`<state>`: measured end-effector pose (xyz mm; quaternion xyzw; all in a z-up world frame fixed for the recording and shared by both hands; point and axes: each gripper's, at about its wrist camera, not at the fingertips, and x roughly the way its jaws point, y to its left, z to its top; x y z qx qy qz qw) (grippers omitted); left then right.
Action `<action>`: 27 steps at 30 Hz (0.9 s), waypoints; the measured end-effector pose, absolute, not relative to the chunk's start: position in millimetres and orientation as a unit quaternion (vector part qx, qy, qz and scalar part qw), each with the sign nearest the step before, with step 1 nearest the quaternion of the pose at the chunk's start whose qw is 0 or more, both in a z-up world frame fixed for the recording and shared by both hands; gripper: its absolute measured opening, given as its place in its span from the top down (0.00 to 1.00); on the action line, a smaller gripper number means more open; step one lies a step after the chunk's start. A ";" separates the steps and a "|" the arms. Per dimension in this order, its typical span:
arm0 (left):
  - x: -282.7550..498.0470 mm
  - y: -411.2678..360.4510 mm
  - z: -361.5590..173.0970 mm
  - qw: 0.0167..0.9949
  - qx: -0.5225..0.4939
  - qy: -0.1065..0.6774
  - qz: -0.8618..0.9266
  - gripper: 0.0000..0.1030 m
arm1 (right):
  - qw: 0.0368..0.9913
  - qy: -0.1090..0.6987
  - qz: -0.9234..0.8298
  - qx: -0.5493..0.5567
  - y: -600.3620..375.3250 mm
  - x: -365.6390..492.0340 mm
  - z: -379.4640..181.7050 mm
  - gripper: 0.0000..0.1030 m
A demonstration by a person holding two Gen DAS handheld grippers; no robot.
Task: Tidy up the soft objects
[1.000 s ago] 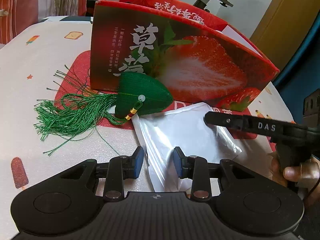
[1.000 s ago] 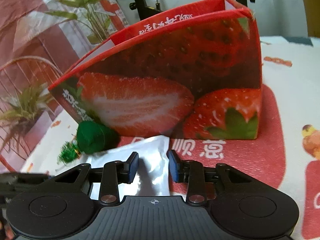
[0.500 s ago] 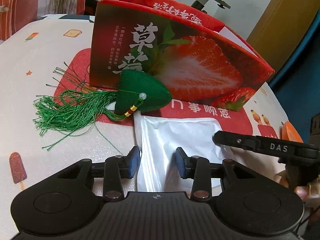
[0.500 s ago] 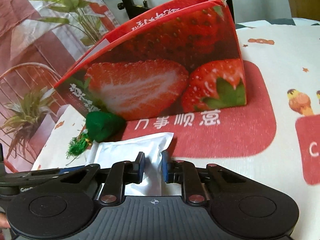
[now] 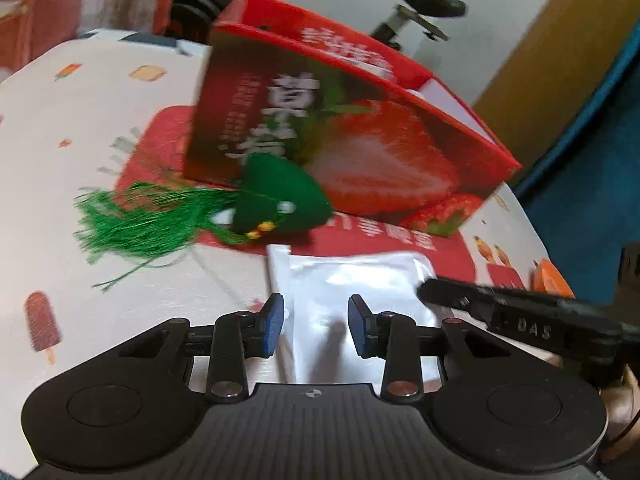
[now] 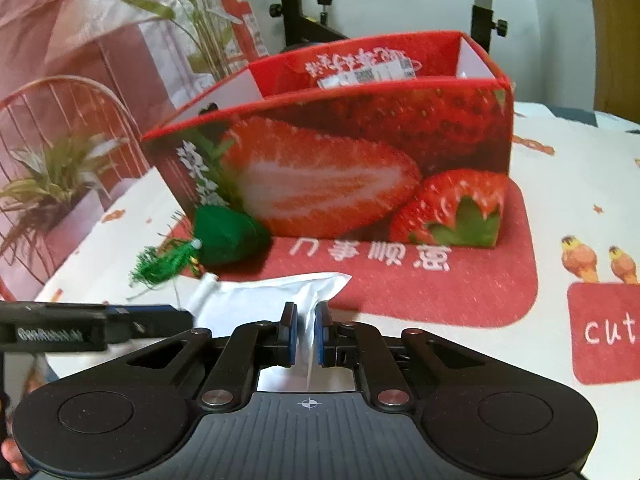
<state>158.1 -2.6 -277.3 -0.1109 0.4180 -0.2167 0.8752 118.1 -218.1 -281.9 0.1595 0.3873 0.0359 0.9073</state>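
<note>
Reads "cut" in white on a red patch of the printed tablecloth (image 6: 560, 184) covering the tabletop; "DAS" on the right gripper (image 6: 306, 334), jaws pinching the white plastic pouch (image 6: 280, 292). Lies flat beside a green tasselled sachet (image 5: 280, 196) against the strawberry box (image 6: 360, 168) bearing Chinese characters. Left gripper (image 5: 316, 326) spread over the pouch. Behind: plant-print curtain, exercise bike.

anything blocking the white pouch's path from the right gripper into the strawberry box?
Nothing visible. The right gripper pinches the white pouch; bare tablecloth runs to the strawberry box, open on top. The green tasselled sachet sits left, off that line.
</note>
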 end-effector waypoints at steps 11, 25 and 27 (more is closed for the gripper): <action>171.0 8.8 -289.7 0.872 -0.125 0.429 -0.200 0.64 | 0.903 0.403 0.023 0.147 -217.0 118.7 -300.8 0.93; 180.6 -14.1 -294.2 0.860 -0.124 0.431 -0.243 0.58 | 0.902 0.394 0.028 0.174 -224.9 115.6 -305.2 0.93; 178.9 -13.0 -296.6 0.857 -0.125 0.436 -0.245 0.60 | 0.902 0.394 0.026 0.177 -225.1 115.7 -305.0 0.93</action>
